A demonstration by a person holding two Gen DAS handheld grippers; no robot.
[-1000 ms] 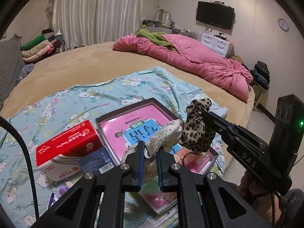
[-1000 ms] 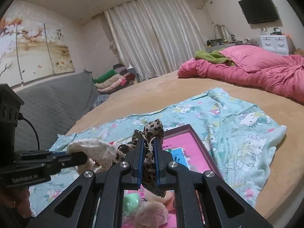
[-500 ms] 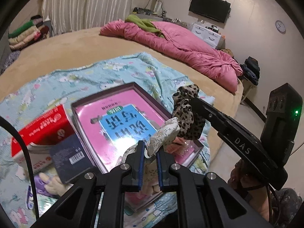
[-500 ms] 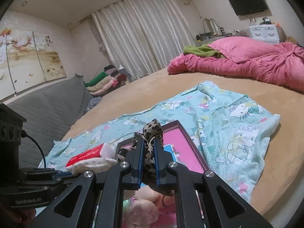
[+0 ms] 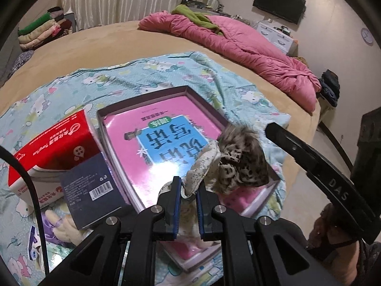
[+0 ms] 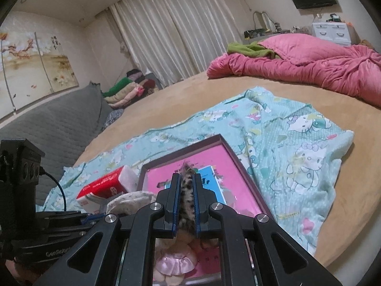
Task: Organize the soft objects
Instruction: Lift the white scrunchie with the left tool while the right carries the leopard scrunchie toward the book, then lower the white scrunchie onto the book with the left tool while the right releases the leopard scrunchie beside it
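Tan bed (image 5: 100,47) under cartoon-print sheet (image 5: 147,71); curtained bedroom

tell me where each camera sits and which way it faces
Left wrist: on the left tool, tilted down at the tray; the tool pinches a speckled cloth, and the right tool's finger crosses on the right.
Right wrist: on the right tool, facing across the bed toward the curtains; it clamps a leopard cloth.
Shared: tray, tissue box, pink quilt.

pale scrunchie (image 5: 202,166) pinched, leopard scrunchie (image 5: 240,164) touching
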